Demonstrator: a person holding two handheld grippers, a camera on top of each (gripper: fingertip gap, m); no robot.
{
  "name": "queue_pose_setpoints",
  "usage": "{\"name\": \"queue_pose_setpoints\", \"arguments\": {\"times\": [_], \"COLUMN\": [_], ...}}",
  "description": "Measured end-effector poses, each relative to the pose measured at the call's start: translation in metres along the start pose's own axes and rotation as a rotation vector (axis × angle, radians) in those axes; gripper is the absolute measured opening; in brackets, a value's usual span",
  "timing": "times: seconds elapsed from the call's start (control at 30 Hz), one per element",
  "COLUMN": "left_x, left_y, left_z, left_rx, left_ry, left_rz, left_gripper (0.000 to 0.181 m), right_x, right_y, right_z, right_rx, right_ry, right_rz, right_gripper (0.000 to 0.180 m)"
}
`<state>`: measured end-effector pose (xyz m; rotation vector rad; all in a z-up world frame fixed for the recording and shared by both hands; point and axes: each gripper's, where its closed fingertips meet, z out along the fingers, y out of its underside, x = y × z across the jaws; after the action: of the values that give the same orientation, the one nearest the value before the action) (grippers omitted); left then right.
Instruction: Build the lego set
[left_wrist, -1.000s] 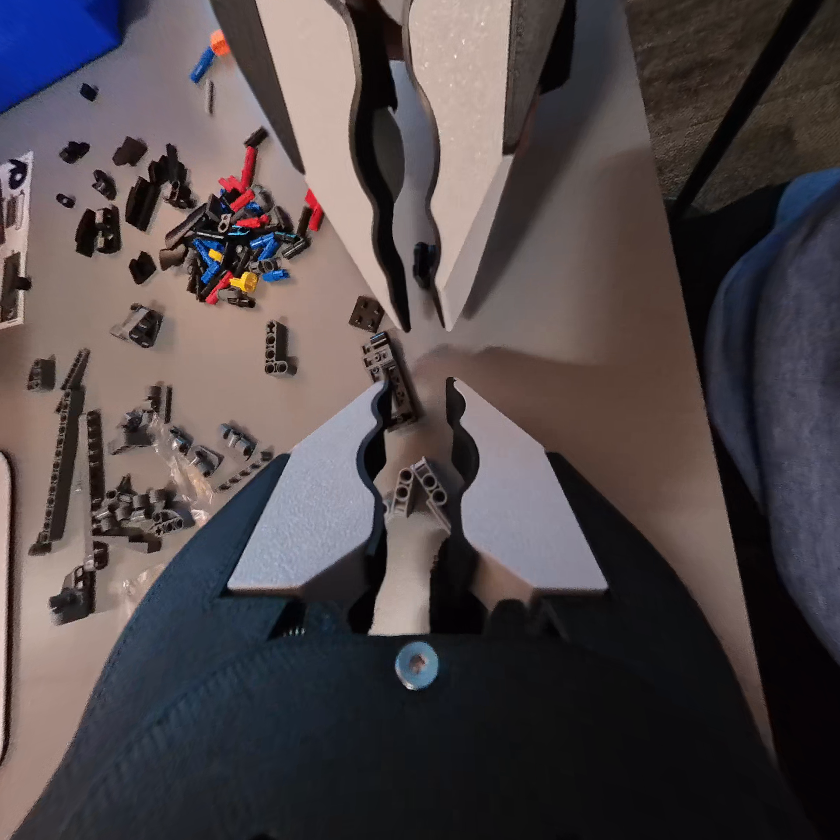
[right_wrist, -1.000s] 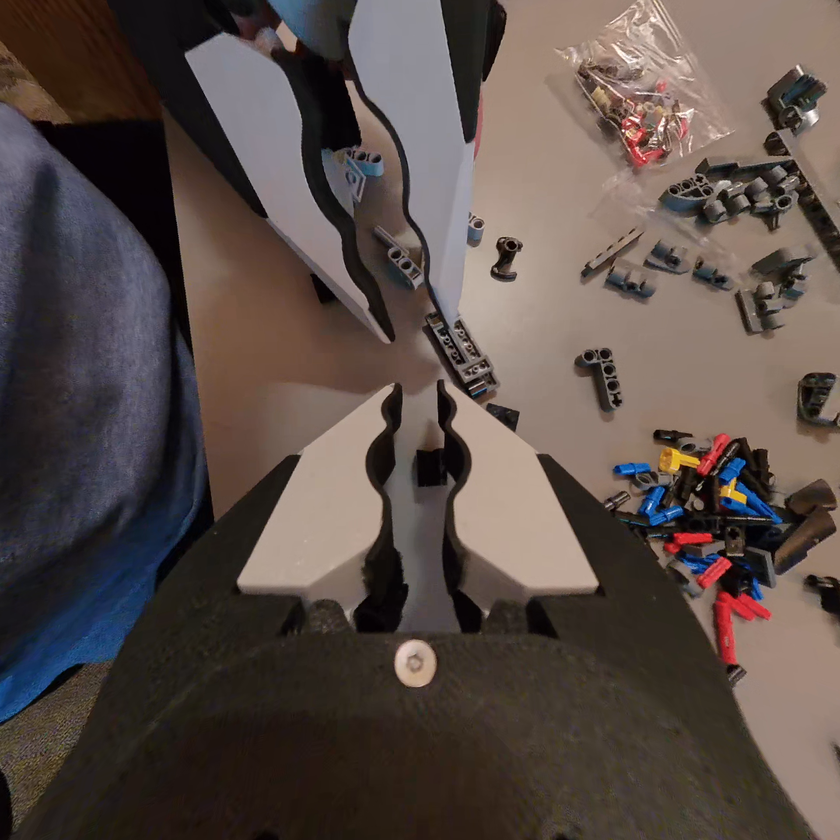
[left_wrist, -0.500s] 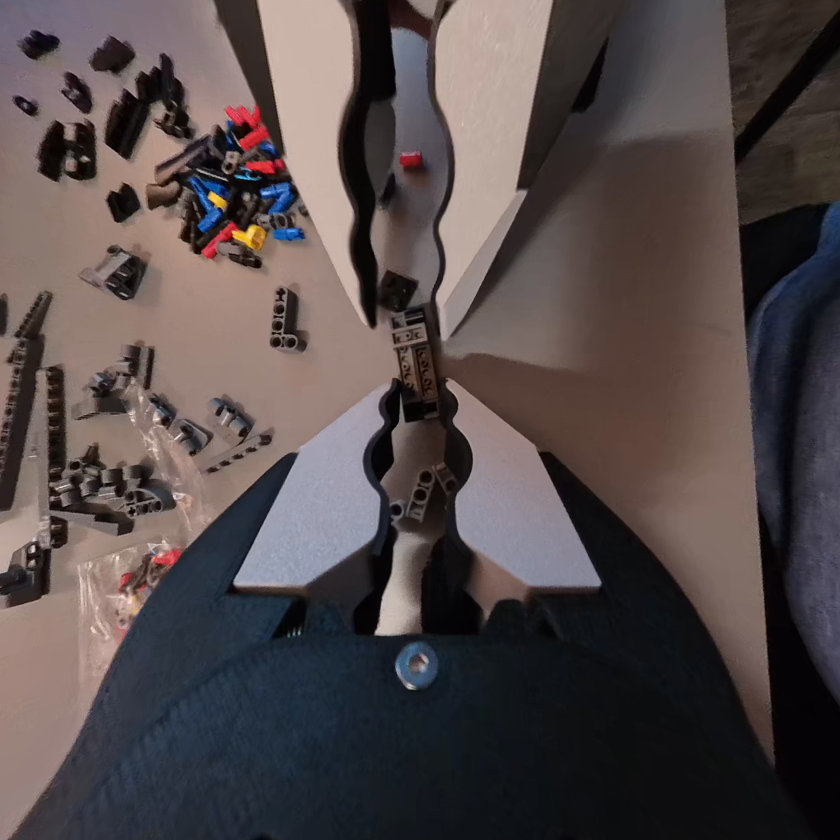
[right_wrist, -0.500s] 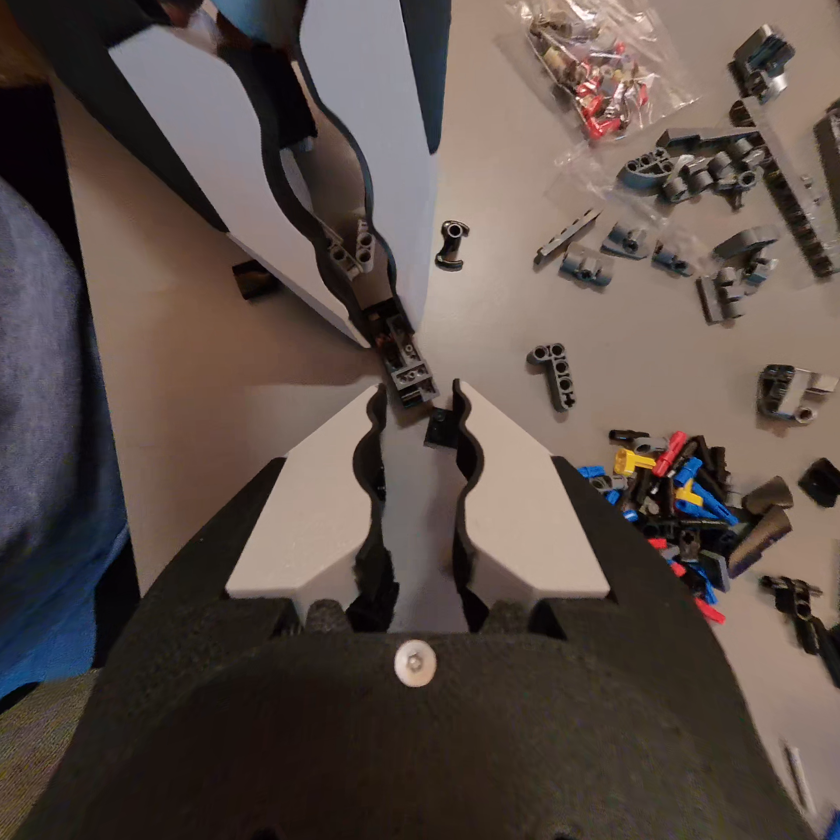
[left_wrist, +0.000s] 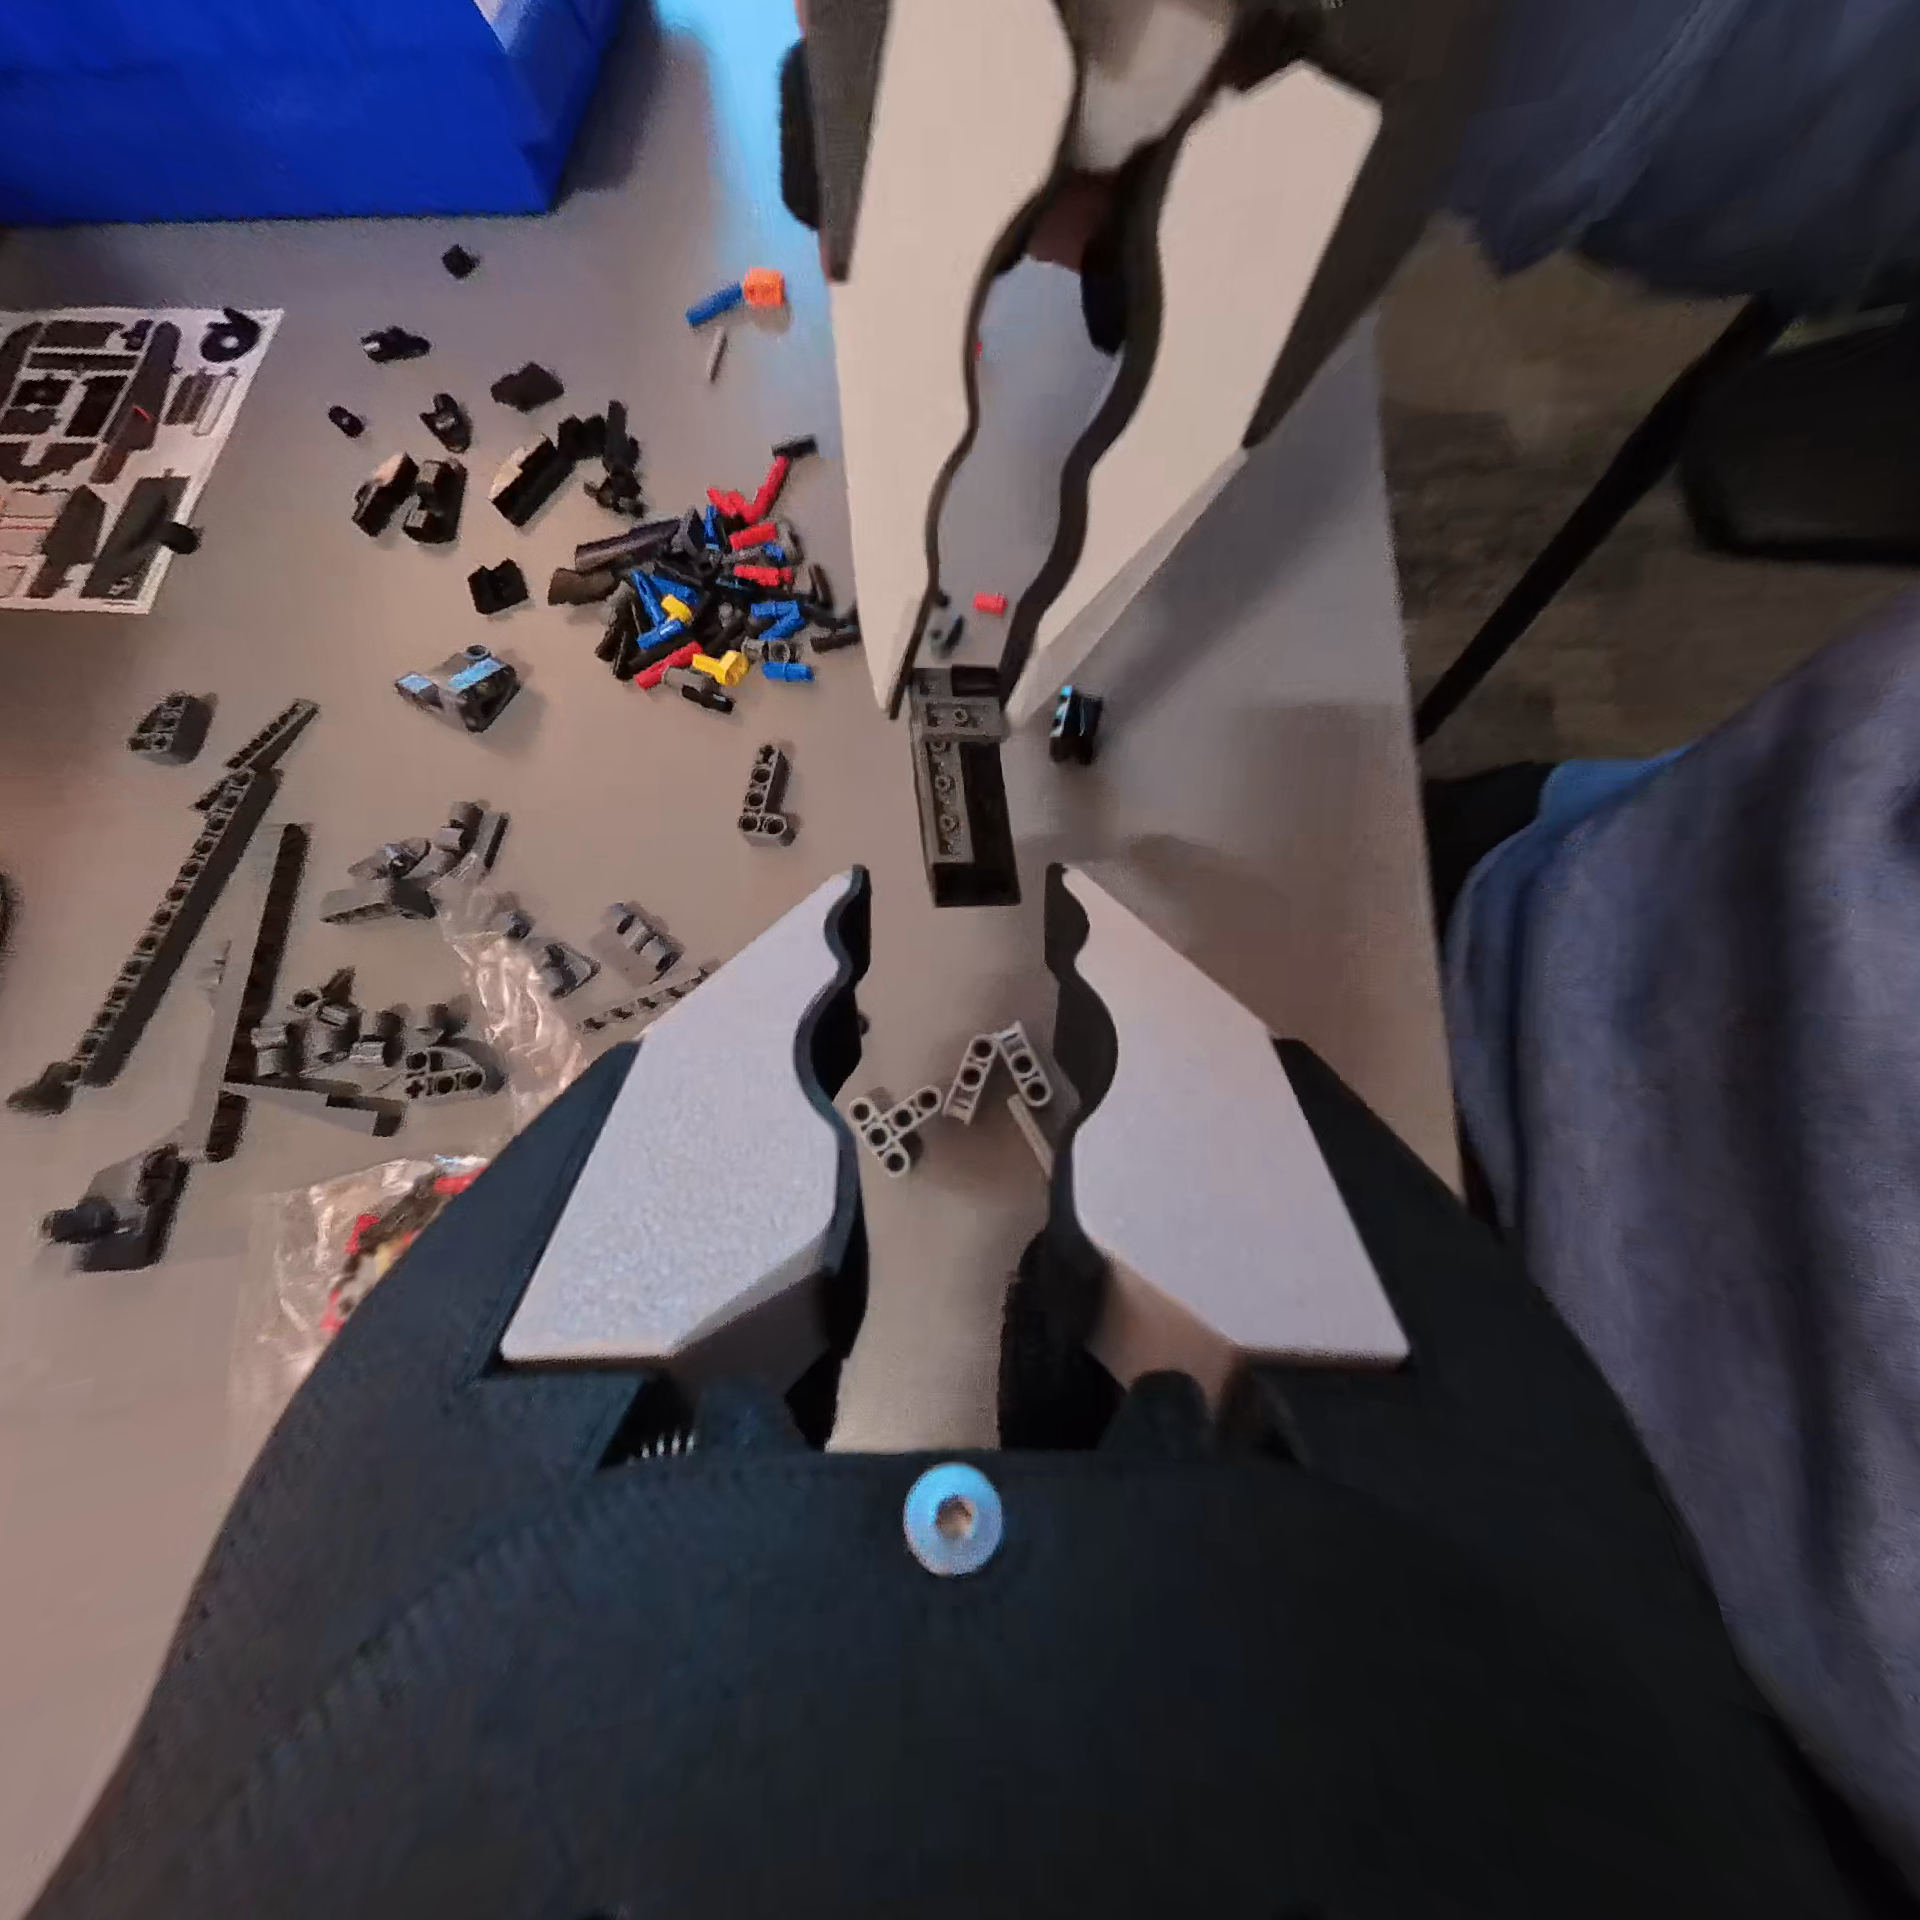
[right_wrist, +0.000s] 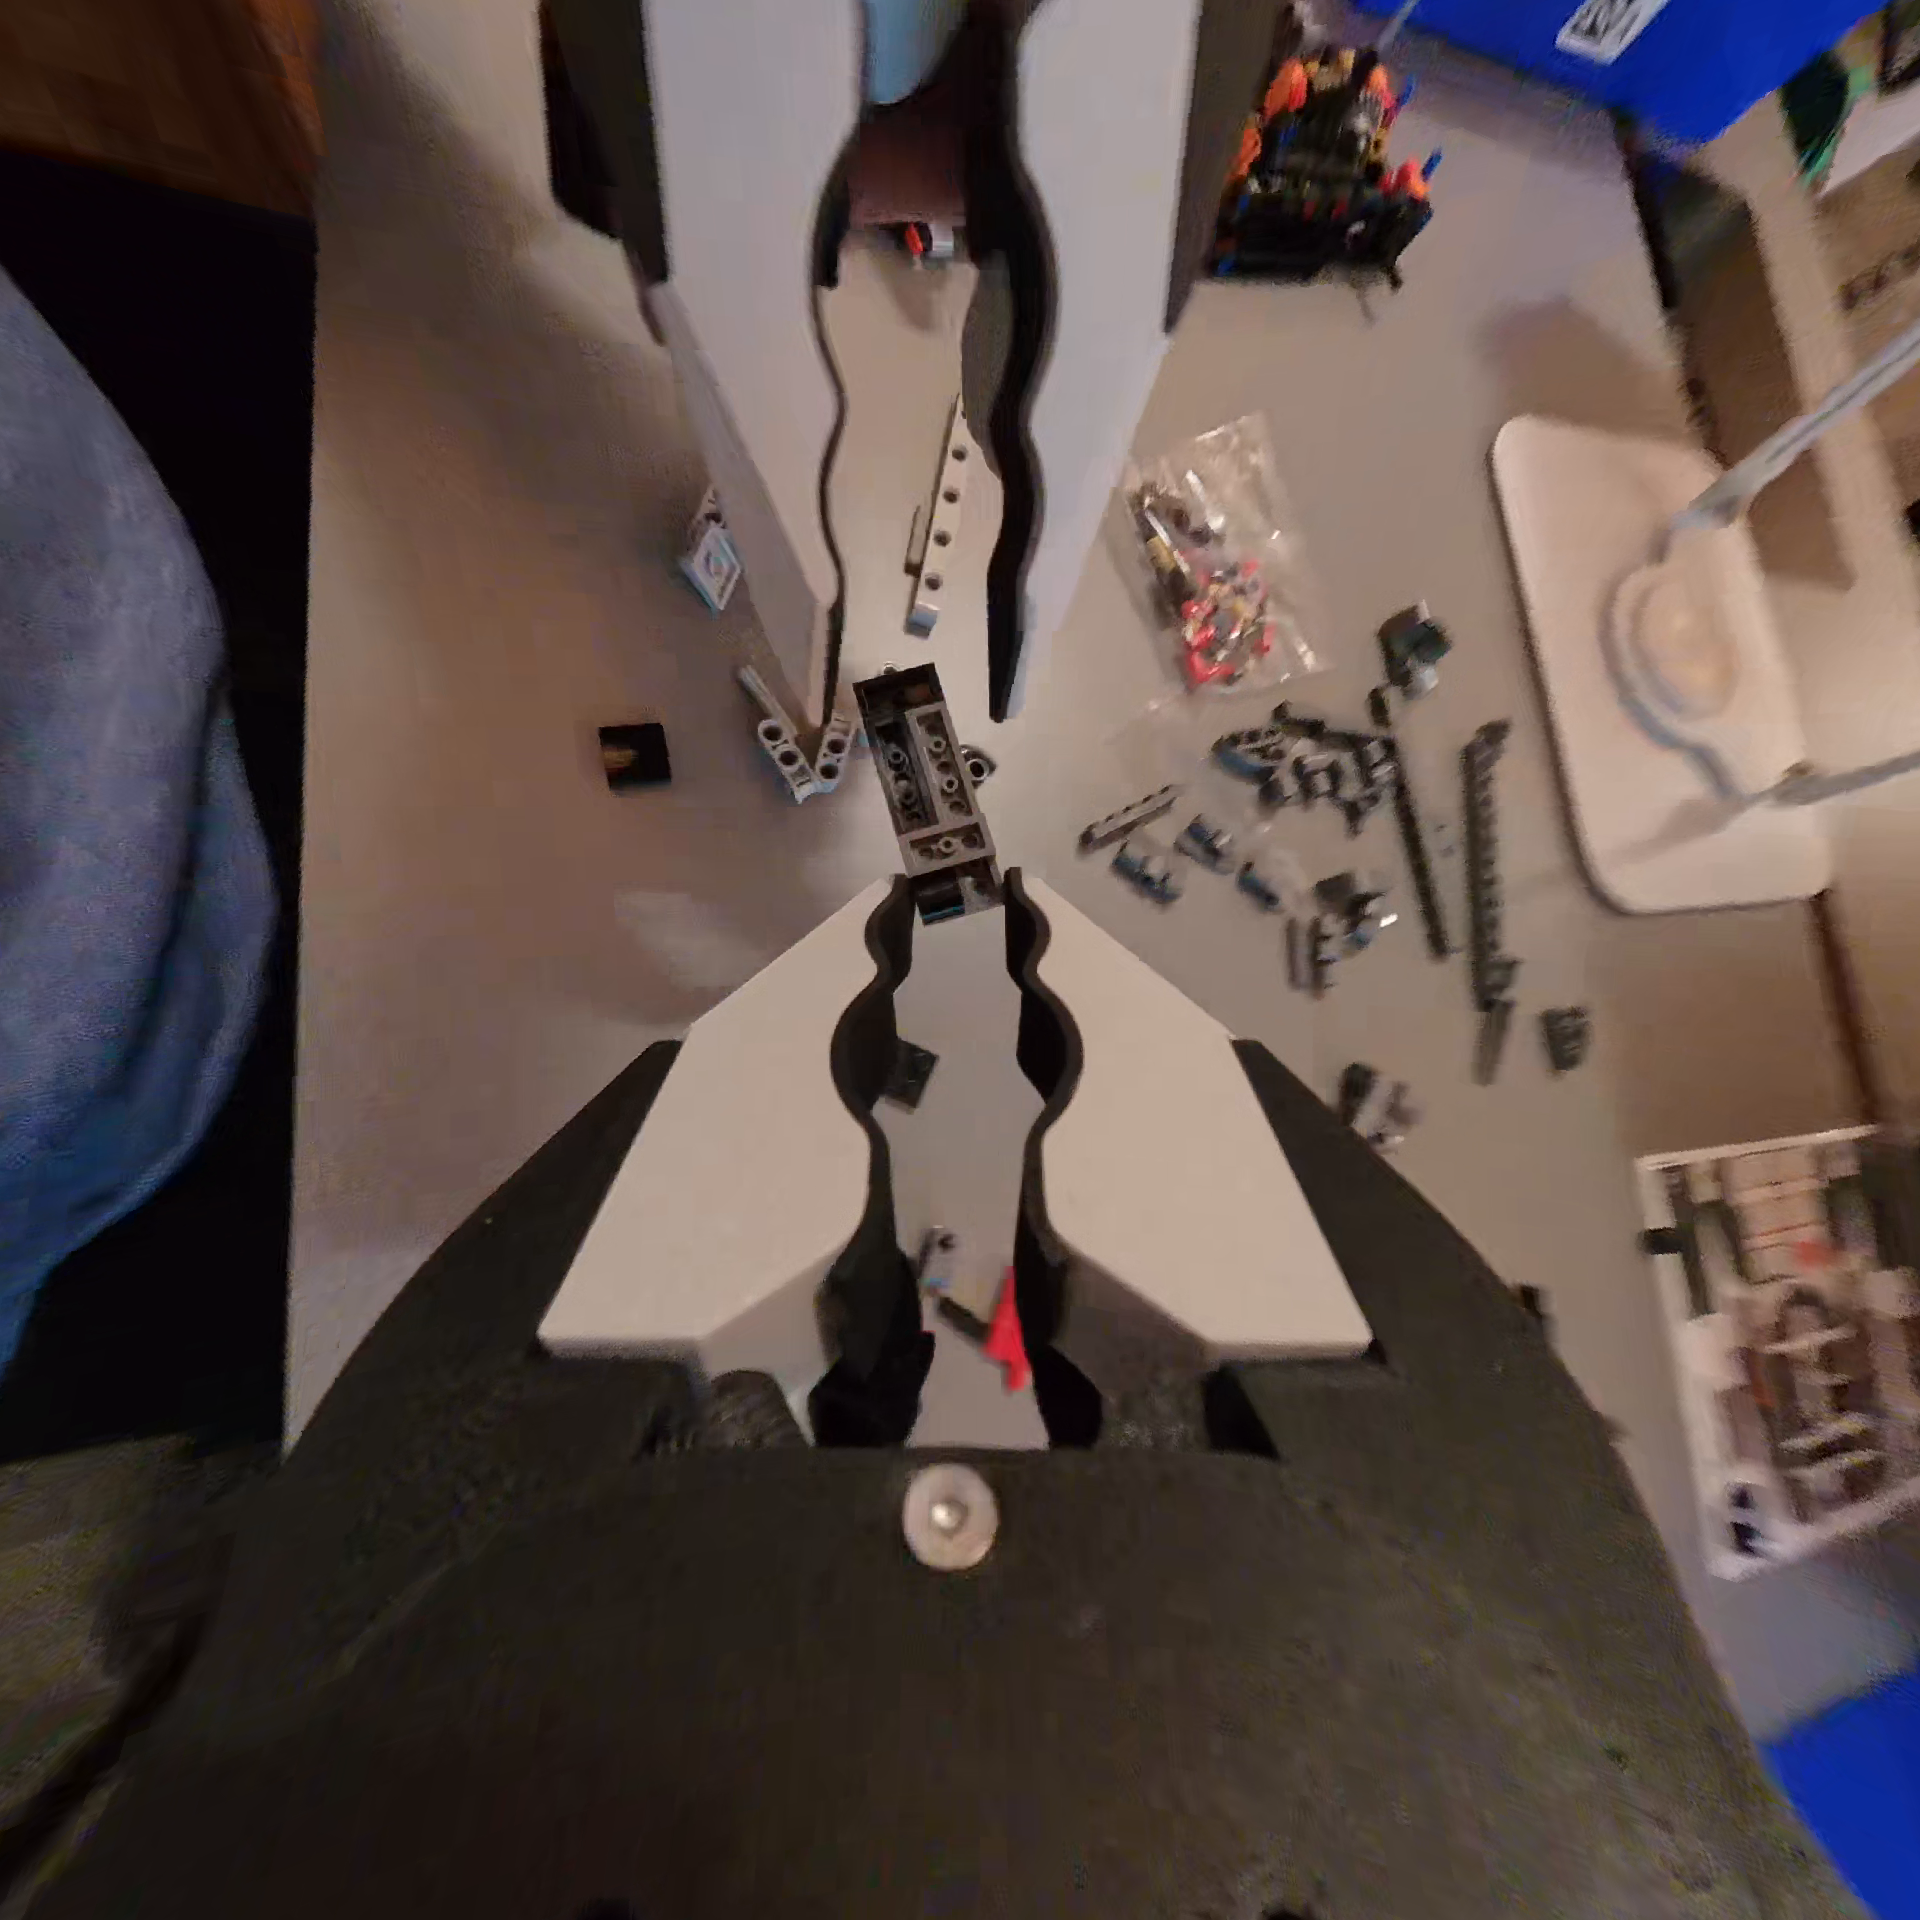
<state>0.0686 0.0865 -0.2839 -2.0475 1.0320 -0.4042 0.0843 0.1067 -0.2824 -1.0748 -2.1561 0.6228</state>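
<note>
A dark grey brick assembly (left_wrist: 961, 800), long and narrow, hangs in the air between my two grippers. My right gripper (right_wrist: 953, 883) is shut on its near end in the right wrist view (right_wrist: 935, 779). In the left wrist view the right gripper (left_wrist: 956, 707) comes in from the top and pinches the far end. My left gripper (left_wrist: 956, 883) is open, its tips either side of the assembly's free end without touching it. The left gripper (right_wrist: 914, 712) also shows at the top of the right wrist view. Grey angled beams (left_wrist: 966, 1081) lie on the table under the left gripper.
A pile of red, blue and black pins (left_wrist: 717, 613) lies left of the grippers. Long black beams (left_wrist: 156, 914), a bag of parts (right_wrist: 1216, 561), a printed sheet (left_wrist: 94, 457), a blue box (left_wrist: 281, 94) and a white tray (right_wrist: 1652, 665) lie farther out. The table edge (left_wrist: 1403, 727) and a person's leg (left_wrist: 1714, 1143) are close. Less than 4 cm separates the two grippers' tips.
My right gripper has closed on the assembly and lifted it off the table. My left gripper has opened wider and let go of its end. Both grippers have risen.
</note>
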Motion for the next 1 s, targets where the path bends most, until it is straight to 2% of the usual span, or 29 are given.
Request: {"name": "queue_pose_setpoints", "arguments": {"times": [0.27, 0.33, 0.43, 0.47, 0.57, 0.67, 0.7, 0.83, 0.9, 1.0], "left_x": [0.007, -0.002, -0.022, -0.024, -0.032, -0.035, -0.036, -0.039, -0.043, -0.038], "left_y": [-0.014, -0.019, -0.025, -0.027, -0.036, -0.041, -0.041, -0.044, -0.049, -0.054], "left_z": [-0.015, -0.022, -0.033, -0.036, -0.044, -0.046, -0.046, -0.048, -0.055, -0.060], "left_rx": [0.135, 0.194, 0.235, 0.230, 0.230, 0.187, 0.172, 0.173, 0.211, 0.231], "left_ry": [0.168, 0.118, -0.044, -0.085, -0.242, -0.371, -0.406, -0.455, -0.473, -0.449], "left_rz": [-0.146, -0.148, -0.093, -0.052, 0.079, 0.218, 0.252, 0.287, 0.271, 0.306], "left_gripper": [0.016, 0.015, 0.011, 0.011, 0.011, 0.011, 0.010, 0.012, 0.030, 0.025], "right_x": [0.014, 0.023, 0.037, 0.037, 0.036, 0.033, 0.035, 0.037, 0.038, 0.036], "right_y": [-0.039, -0.050, -0.060, -0.064, -0.073, -0.079, -0.077, -0.080, -0.083, -0.086], "right_z": [-0.013, -0.018, -0.025, -0.026, -0.025, -0.025, -0.024, -0.028, -0.032, -0.035], "right_rx": [-0.092, -0.058, 0.023, 0.074, 0.229, 0.302, 0.297, 0.287, 0.275, 0.225], "right_ry": [0.092, 0.132, 0.145, 0.113, -0.011, -0.063, -0.047, -0.006, 0.040, 0.084], "right_rz": [-0.336, -0.319, -0.154, -0.077, 0.148, 0.217, 0.214, 0.144, 0.076, -0.021], "right_gripper": [0.014, 0.015, 0.043, 0.043, 0.035, 0.015, 0.009, 0.008, 0.007, 0.007]}}
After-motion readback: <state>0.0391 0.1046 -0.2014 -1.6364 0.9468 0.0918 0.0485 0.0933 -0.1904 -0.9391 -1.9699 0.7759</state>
